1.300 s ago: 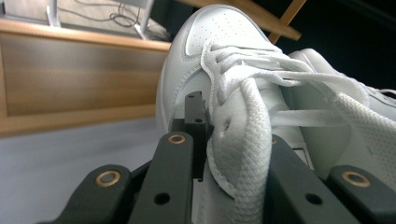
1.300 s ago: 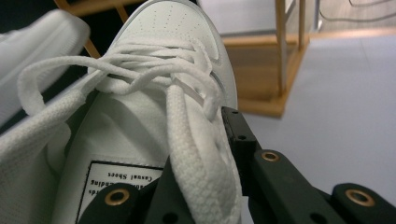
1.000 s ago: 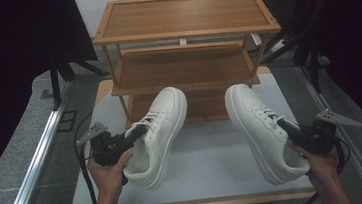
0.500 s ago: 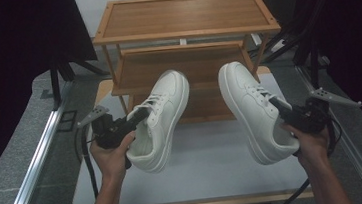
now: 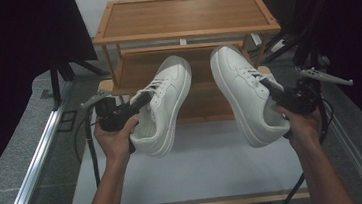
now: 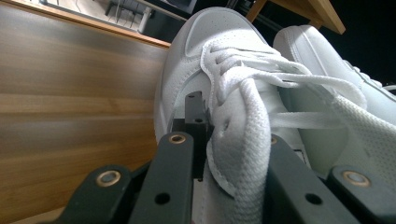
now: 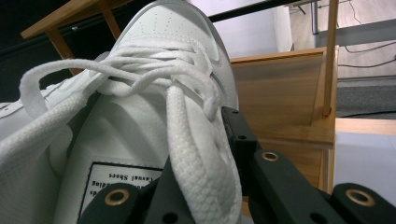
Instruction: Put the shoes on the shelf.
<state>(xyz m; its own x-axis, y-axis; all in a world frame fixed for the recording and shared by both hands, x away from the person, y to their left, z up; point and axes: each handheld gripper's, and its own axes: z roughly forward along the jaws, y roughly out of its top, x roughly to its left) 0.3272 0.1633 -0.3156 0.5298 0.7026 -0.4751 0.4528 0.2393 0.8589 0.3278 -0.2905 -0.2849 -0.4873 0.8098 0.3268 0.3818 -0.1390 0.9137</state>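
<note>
A: Which way do the two shoes point?

B: Both toes point away from the person, toward the wooden rack [image 5: 183, 16]. The left shoe [image 5: 164, 103] has its long axis leaning toe-right, so its toe nears the other's. The right shoe [image 5: 243, 93] leans toe-left. The heels sit well apart, the toes near each other.

A: Where are they?

B: Both are held in the air above the white counter [image 5: 201, 175], with their toes in front of the rack's middle shelf [image 5: 138, 71].

A: And the tools?

B: The left tool [image 5: 136, 104] is clamped on the left shoe's collar edge beside the laces; the left gripper view shows the white fabric pinched between its black jaws. The right tool [image 5: 273, 89] grips the right shoe's tongue and collar edge the same way.

A: Room to move?

B: The rack's top shelf edge lies above and beyond the toes. The counter below the soles is bare. A metal rail [image 5: 35, 171] runs off to the left, well apart.
</note>
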